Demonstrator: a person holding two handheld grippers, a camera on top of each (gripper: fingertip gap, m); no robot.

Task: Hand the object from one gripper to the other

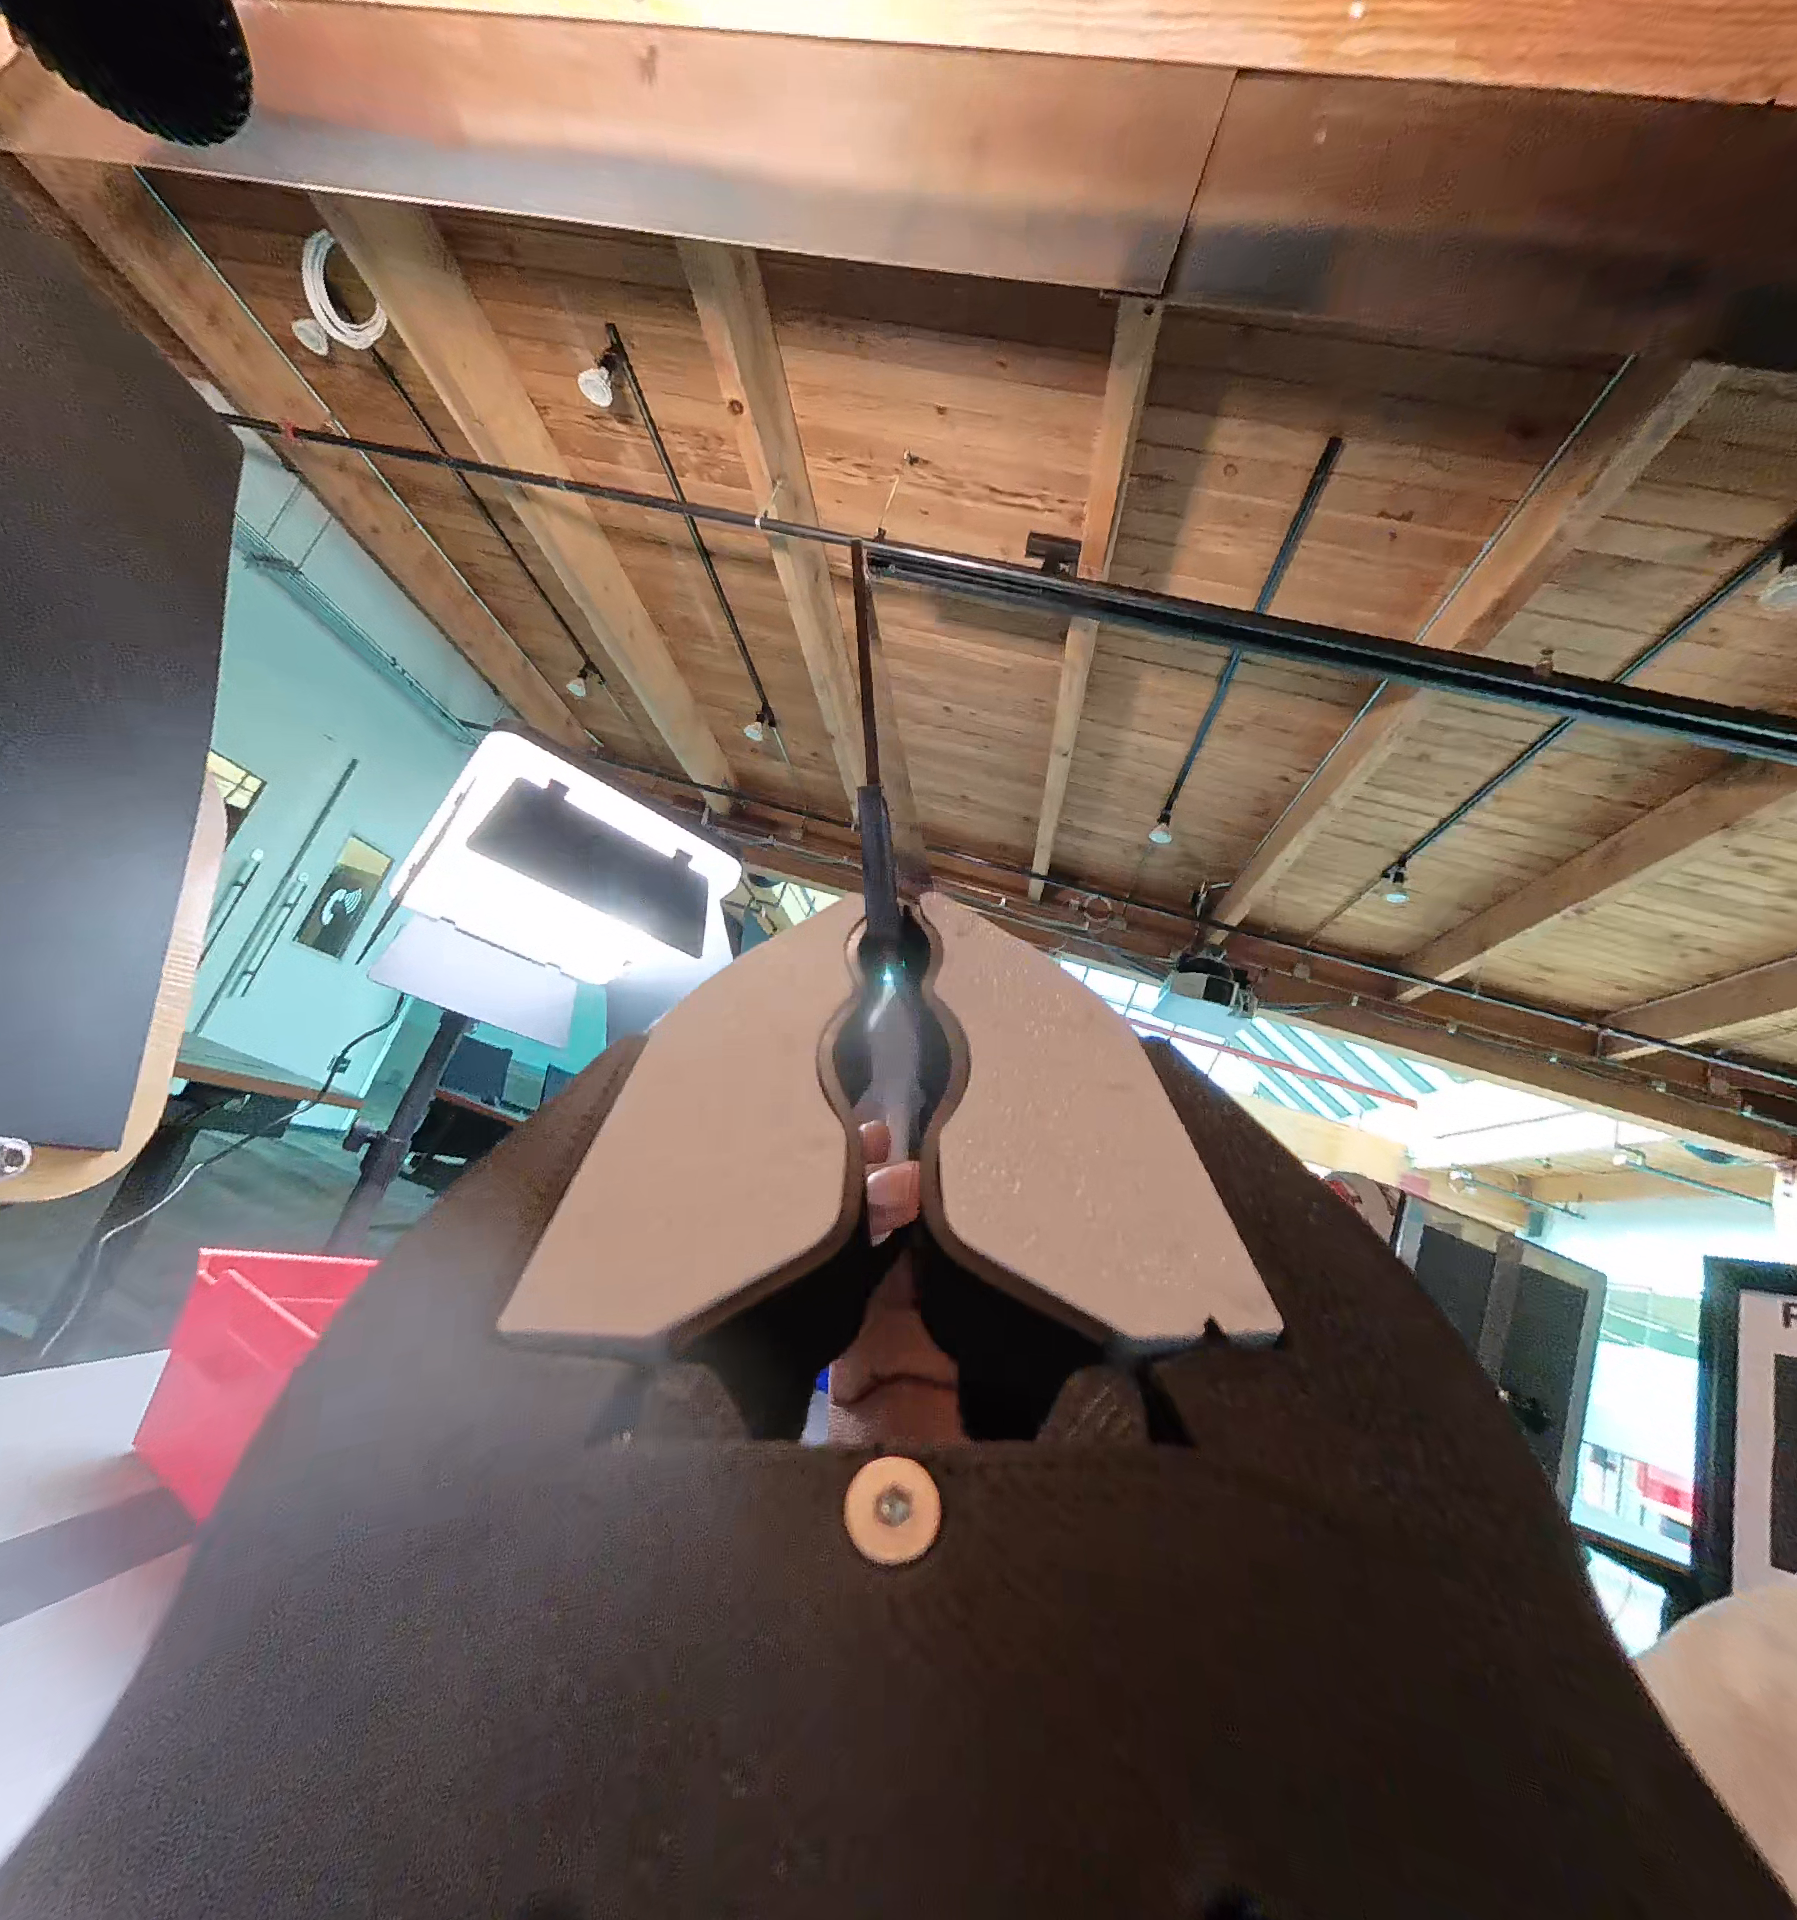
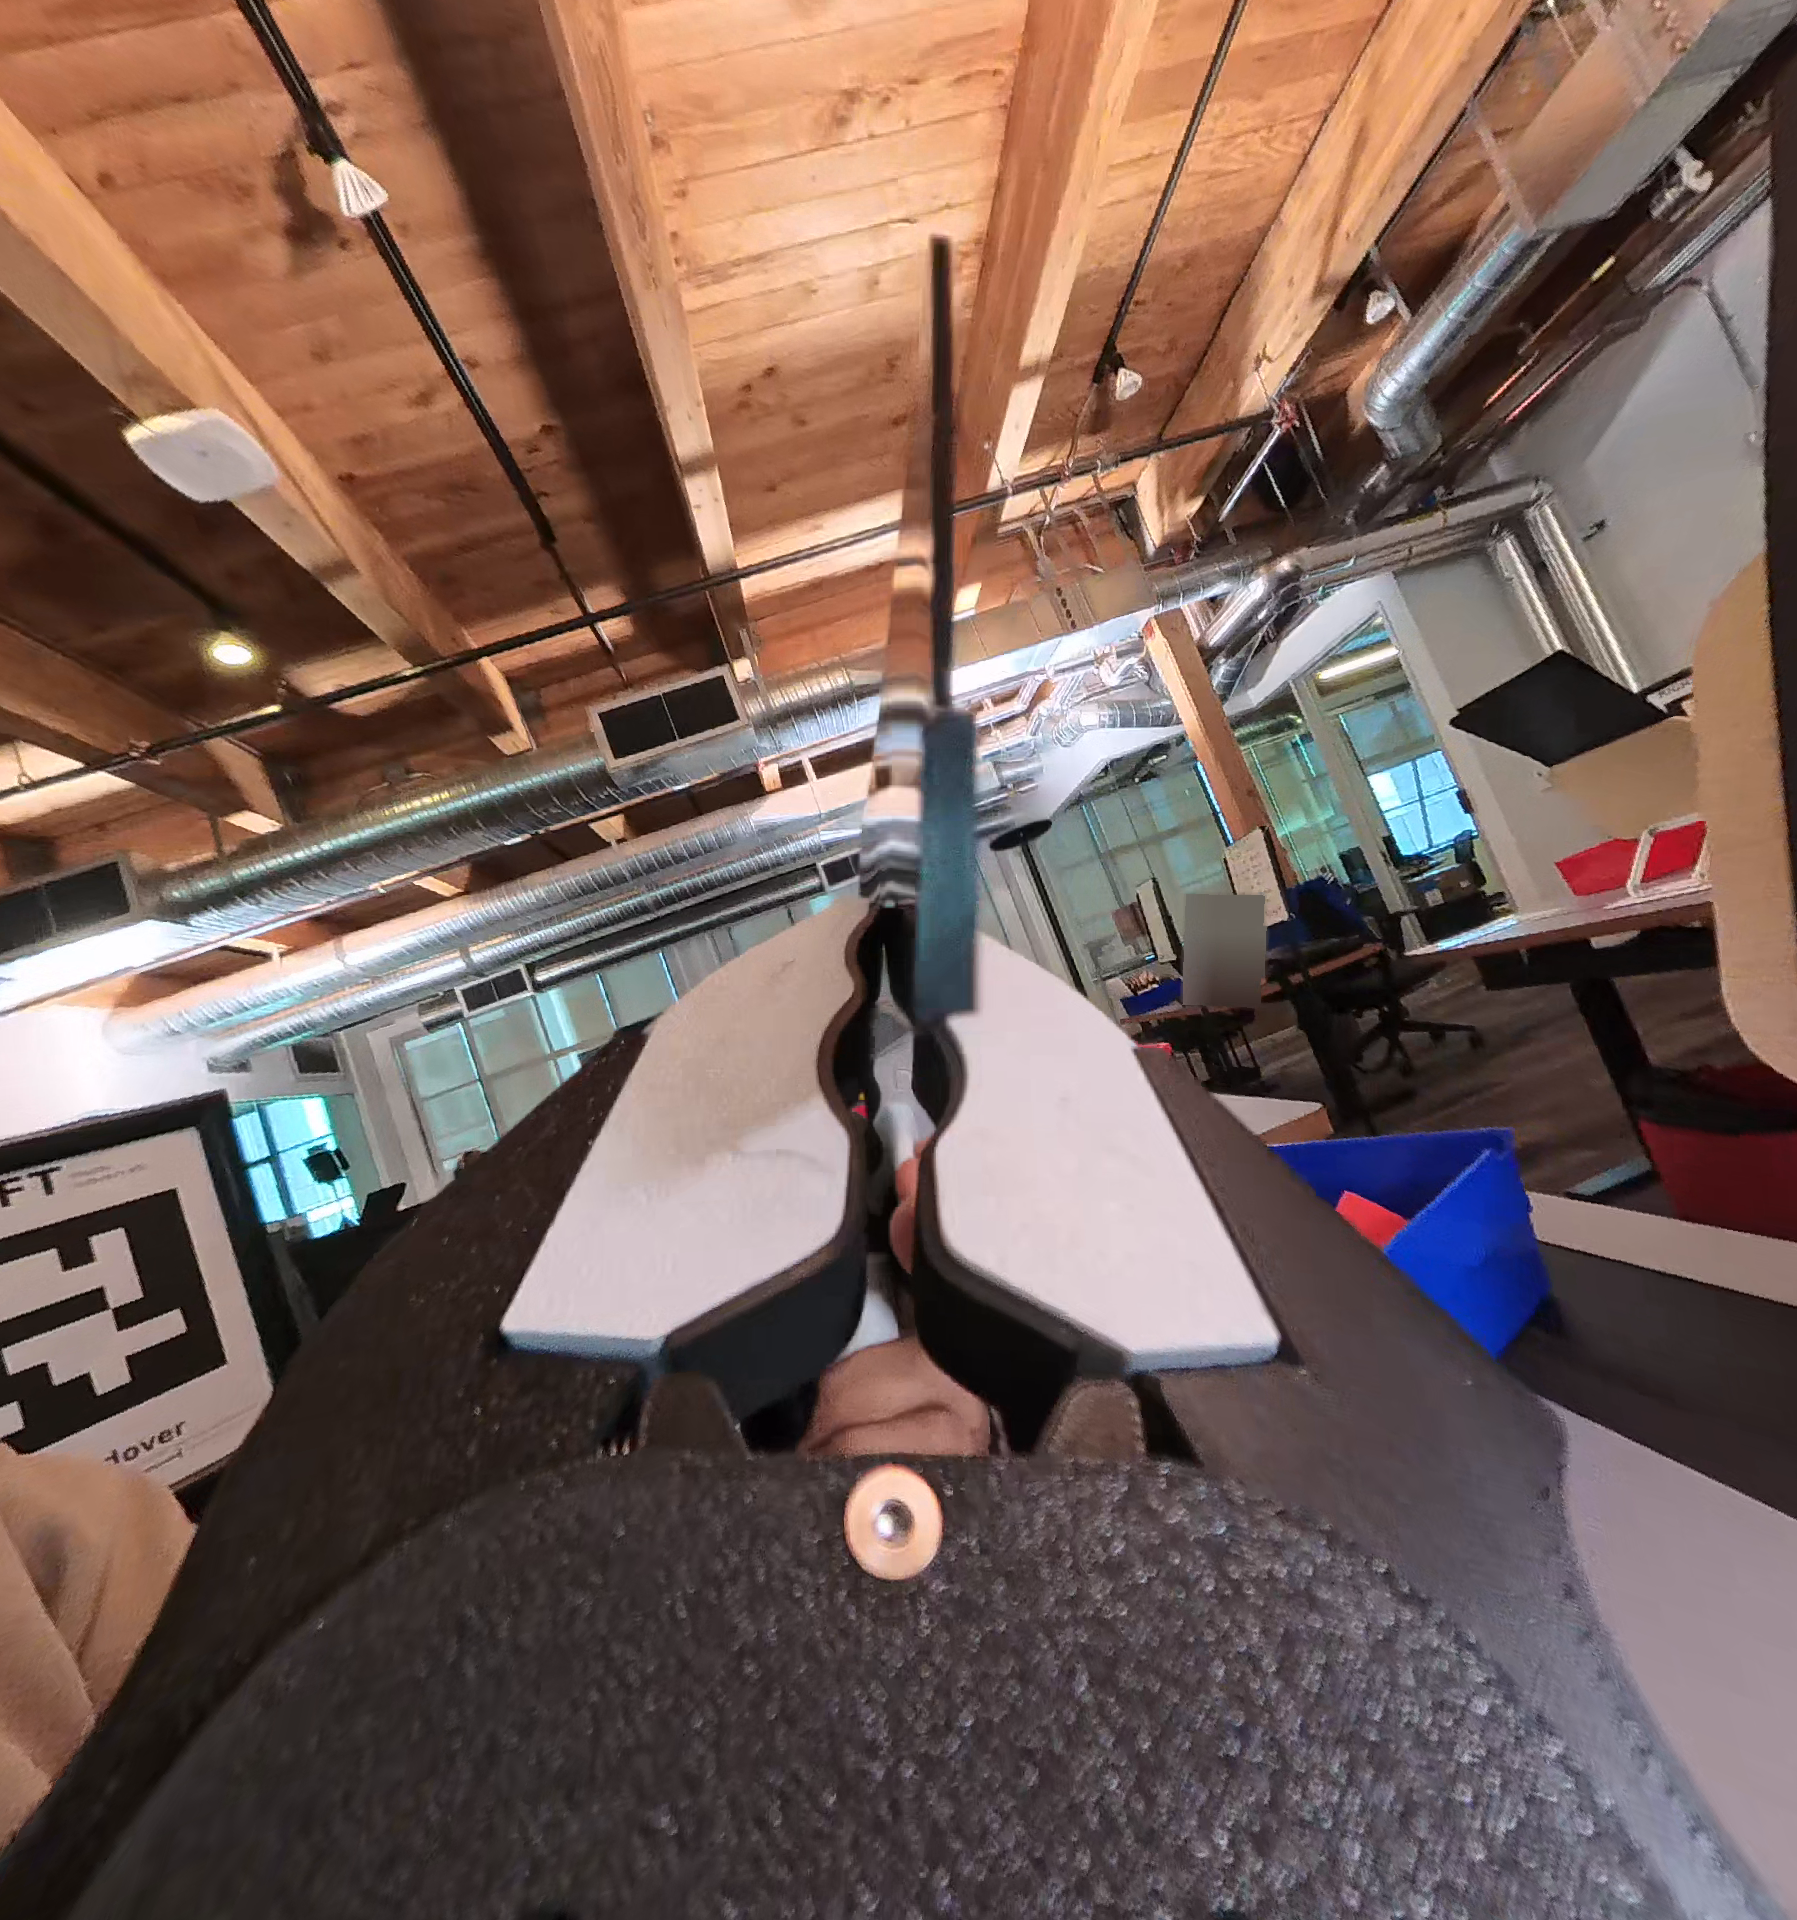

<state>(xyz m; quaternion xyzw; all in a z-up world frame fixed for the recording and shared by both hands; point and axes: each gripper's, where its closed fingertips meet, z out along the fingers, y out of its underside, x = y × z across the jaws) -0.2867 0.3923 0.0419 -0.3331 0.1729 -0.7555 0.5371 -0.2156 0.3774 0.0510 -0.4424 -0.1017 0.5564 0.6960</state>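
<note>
— What bins do you see?

— One blue bin (image 2: 1434, 1226) on the surface (image 2: 1704, 1621), red pieces (image 2: 1367, 1214) inside; one red bin (image 1: 239, 1340) at the left gripper's (image 1: 899, 914) side.

— And the jaws?

— Both pairs are clenched on one thin knife-like object (image 2: 930, 665), held edge-on and pointing at the wooden ceiling (image 2: 790, 260). The right gripper (image 2: 909, 925) grips it too. Open air surrounds the blade.
</note>
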